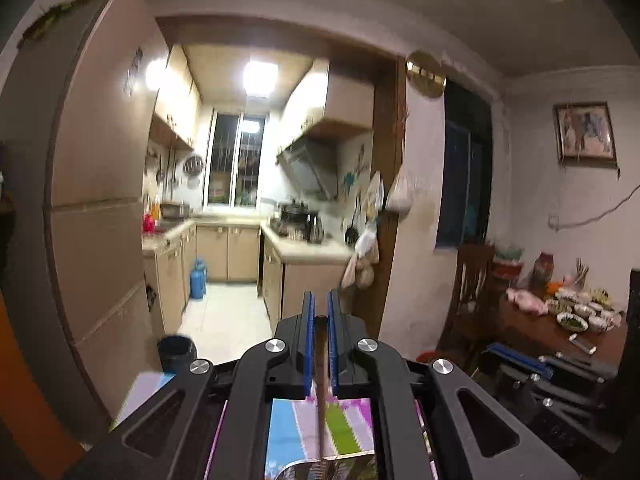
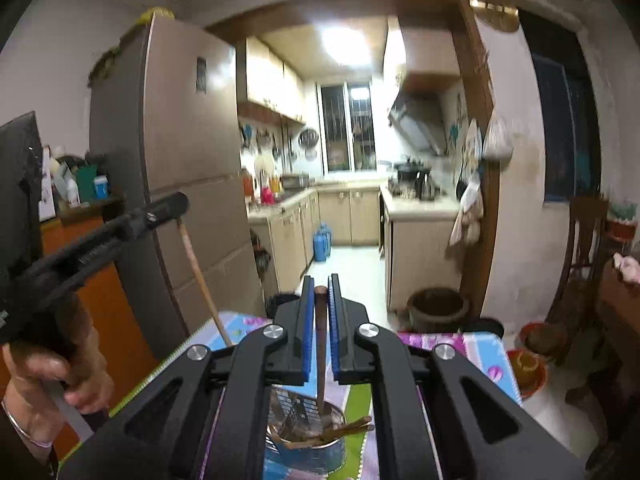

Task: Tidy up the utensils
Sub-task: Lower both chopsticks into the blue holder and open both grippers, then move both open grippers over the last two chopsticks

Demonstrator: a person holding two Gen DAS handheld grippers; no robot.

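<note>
My left gripper (image 1: 320, 304) is shut on a thin brown wooden utensil handle (image 1: 321, 392) that runs down between the blue pads toward a metal container at the bottom edge. In the right wrist view the left gripper (image 2: 176, 204) is at the left, holding that long wooden stick (image 2: 202, 280) upright over the table. My right gripper (image 2: 320, 288) is shut on a dark brown wooden handle (image 2: 320, 344) that stands in a round blue tin (image 2: 308, 448) holding several wooden utensils and a metal mesh piece.
The tin stands on a table with a striped pastel cloth (image 2: 472, 352). A tall fridge (image 2: 180, 160) is at the left, the kitchen doorway ahead. A dark wooden table (image 1: 560, 332) with several dishes is at the right. Pots (image 2: 438, 308) sit on the floor.
</note>
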